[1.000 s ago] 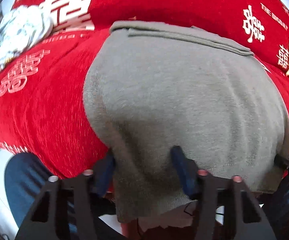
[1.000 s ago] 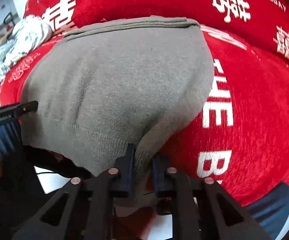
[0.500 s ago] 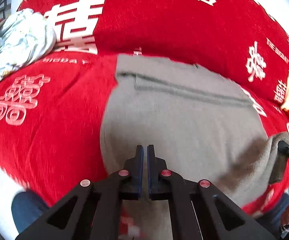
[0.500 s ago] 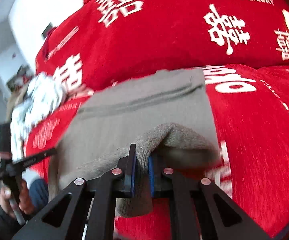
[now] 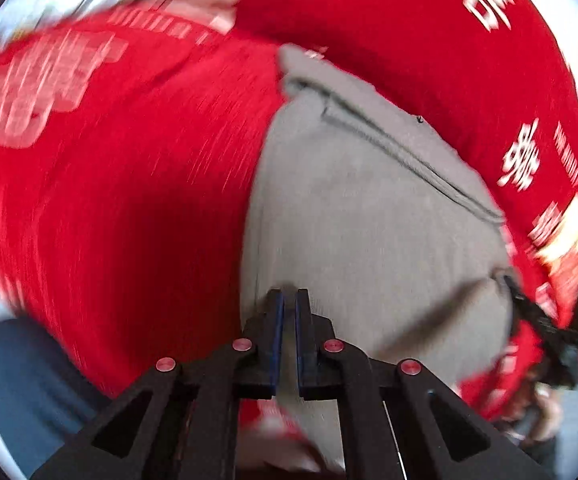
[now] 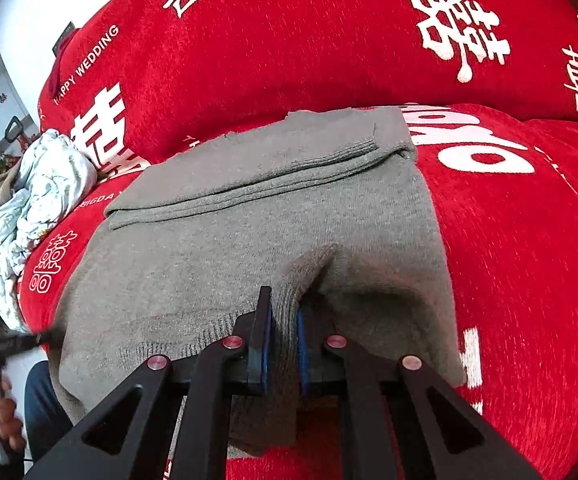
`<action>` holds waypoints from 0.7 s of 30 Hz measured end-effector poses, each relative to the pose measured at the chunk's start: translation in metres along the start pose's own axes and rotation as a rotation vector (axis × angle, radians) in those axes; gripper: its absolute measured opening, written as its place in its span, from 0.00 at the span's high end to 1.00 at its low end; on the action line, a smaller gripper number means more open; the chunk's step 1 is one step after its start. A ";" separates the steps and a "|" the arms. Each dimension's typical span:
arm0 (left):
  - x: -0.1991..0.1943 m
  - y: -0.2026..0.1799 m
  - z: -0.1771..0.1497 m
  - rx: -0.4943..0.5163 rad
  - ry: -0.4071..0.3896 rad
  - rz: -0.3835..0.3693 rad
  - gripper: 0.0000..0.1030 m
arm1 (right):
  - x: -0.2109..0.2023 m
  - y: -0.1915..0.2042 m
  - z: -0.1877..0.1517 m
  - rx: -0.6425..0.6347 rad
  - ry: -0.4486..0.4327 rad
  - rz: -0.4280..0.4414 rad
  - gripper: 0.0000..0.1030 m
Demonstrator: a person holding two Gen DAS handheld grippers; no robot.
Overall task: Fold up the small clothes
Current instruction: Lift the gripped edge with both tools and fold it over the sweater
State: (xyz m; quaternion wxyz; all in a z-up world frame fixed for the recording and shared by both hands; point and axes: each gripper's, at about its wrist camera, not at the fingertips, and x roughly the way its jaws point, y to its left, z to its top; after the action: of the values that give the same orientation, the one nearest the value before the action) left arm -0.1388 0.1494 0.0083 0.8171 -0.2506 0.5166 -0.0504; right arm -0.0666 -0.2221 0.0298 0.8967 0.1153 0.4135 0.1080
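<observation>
Your right claw (image 6: 285,320) is pinching a fold of the gray sweater (image 6: 249,240). The knit is bunched up between its blue pads (image 6: 265,340), and the near hem hangs down below the claw. The rest of the sweater lies flat on the red cover (image 6: 509,240), with its far edge folded over in a neat band. The cover has white letters on it. A pale crumpled cloth (image 6: 37,200) sits on the cover, off to the left of the sweater.

Your left claw (image 5: 287,308) is closed tight, with only a thin slit between its pads. Nothing is in it. It is over the near left part of the sweater (image 5: 369,220). This view is blurry. You can see your right claw (image 5: 545,328) at the far right edge, holding the sweater's corner up.
</observation>
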 end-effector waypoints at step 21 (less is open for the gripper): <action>0.040 0.005 -0.068 -0.242 0.195 -0.272 0.21 | 0.001 -0.003 -0.002 -0.001 -0.017 0.016 0.88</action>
State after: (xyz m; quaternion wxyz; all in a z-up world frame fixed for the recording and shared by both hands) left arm -0.1803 0.1156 -0.0497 0.7129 -0.4084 0.5569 -0.1220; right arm -0.0672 -0.2246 0.0263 0.8993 0.1188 0.4050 0.1145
